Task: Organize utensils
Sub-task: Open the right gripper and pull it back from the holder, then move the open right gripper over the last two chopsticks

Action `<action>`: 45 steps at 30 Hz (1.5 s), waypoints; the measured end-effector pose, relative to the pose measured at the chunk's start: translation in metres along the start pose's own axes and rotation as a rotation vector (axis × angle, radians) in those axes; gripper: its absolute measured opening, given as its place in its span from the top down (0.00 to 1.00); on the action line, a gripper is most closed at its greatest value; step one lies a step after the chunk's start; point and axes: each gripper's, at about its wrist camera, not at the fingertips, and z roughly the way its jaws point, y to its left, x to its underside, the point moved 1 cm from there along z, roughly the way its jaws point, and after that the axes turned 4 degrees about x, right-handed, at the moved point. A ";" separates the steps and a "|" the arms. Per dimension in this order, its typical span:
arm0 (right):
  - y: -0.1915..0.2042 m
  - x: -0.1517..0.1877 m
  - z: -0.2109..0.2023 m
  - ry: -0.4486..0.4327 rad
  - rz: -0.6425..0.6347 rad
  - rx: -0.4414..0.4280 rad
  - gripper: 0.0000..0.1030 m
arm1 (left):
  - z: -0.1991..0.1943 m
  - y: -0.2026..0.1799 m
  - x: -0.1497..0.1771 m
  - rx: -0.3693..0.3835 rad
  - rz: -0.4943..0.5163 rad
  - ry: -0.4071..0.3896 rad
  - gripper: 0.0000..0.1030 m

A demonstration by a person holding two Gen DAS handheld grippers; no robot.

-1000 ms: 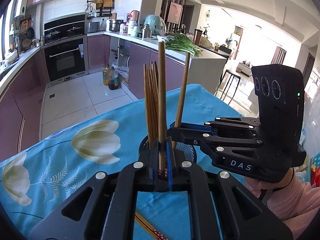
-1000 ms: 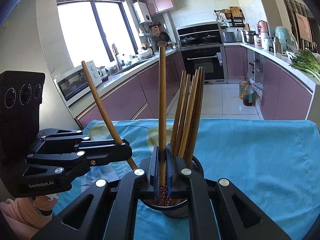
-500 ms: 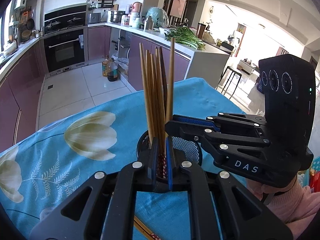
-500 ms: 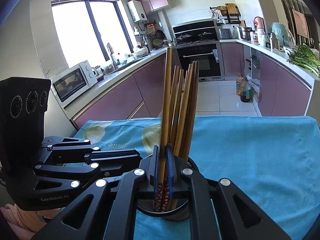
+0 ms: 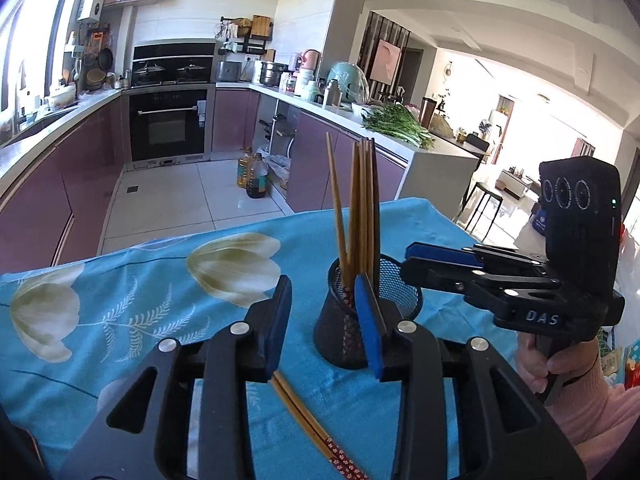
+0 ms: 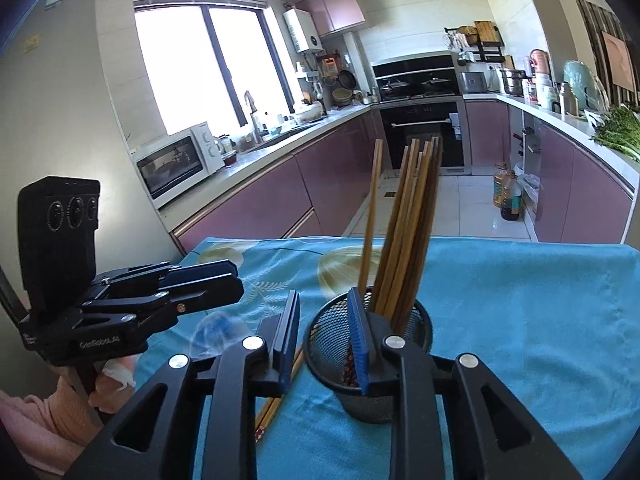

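A black mesh holder [image 5: 400,292] stands on the blue flowered cloth [image 5: 120,312] with several wooden chopsticks [image 5: 362,200] upright in it. A loose pair of chopsticks [image 5: 304,416] lies on the cloth under my left gripper [image 5: 322,320]. Its jaws are opening, just short of the holder, with nothing pressed between the pads. My right gripper [image 6: 325,332] is also opening beside the holder [image 6: 404,332], its right finger in front of the rim, and it grips nothing. The standing chopsticks [image 6: 404,220] rise behind it. Each wrist view shows the other gripper from the side.
The cloth's far edge [image 5: 280,216] drops to the kitchen floor, where oil bottles [image 5: 252,178] stand. Purple cabinets and a worktop with greens [image 5: 396,124] lie beyond. A pink-sleeved hand [image 5: 560,364] holds the right gripper's handle. A microwave [image 6: 176,160] sits on the left worktop.
Each gripper was shut on a chopstick over the holder. Both chopsticks now stand in the holder, both jaws have opened, and both grippers have drawn back from it.
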 end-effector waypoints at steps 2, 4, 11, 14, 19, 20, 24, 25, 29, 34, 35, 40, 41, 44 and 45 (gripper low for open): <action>0.010 0.005 -0.003 0.006 -0.025 -0.027 0.65 | -0.006 0.008 0.011 -0.031 -0.020 0.001 0.64; 0.020 0.015 -0.001 0.028 -0.047 -0.048 0.63 | -0.009 0.015 0.023 -0.059 -0.035 0.018 0.58; 0.037 0.053 0.031 0.163 -0.049 -0.065 0.61 | -0.005 0.034 0.069 -0.136 -0.093 0.098 0.52; 0.040 0.068 0.045 0.218 -0.038 -0.051 0.61 | -0.001 0.037 0.086 -0.160 -0.098 0.126 0.52; 0.045 0.086 0.058 0.280 -0.047 -0.024 0.61 | 0.004 0.041 0.102 -0.173 -0.112 0.163 0.52; 0.045 0.087 0.060 0.287 -0.046 -0.019 0.61 | 0.005 0.041 0.104 -0.171 -0.113 0.167 0.52; 0.047 0.093 0.066 0.313 -0.042 -0.005 0.61 | 0.006 0.039 0.108 -0.173 -0.113 0.178 0.52; 0.047 0.093 0.066 0.316 -0.043 -0.004 0.61 | 0.006 0.038 0.108 -0.173 -0.113 0.181 0.52; 0.050 0.096 0.067 0.324 -0.055 0.013 0.62 | 0.009 0.038 0.112 -0.173 -0.123 0.189 0.52; 0.055 0.097 0.069 0.327 -0.072 0.030 0.62 | 0.012 0.039 0.115 -0.168 -0.130 0.200 0.52; 0.055 0.098 0.069 0.329 -0.077 0.035 0.62 | 0.012 0.039 0.115 -0.167 -0.129 0.201 0.52; 0.058 0.100 0.071 0.333 -0.096 0.056 0.63 | 0.014 0.038 0.116 -0.164 -0.128 0.205 0.52; 0.058 0.100 0.070 0.332 -0.099 0.061 0.63 | 0.015 0.038 0.116 -0.162 -0.127 0.208 0.52; 0.055 0.100 0.070 0.336 -0.097 0.076 0.63 | 0.017 0.038 0.116 -0.159 -0.125 0.212 0.52; 0.054 0.100 0.070 0.337 -0.091 0.079 0.63 | 0.018 0.038 0.116 -0.158 -0.125 0.213 0.52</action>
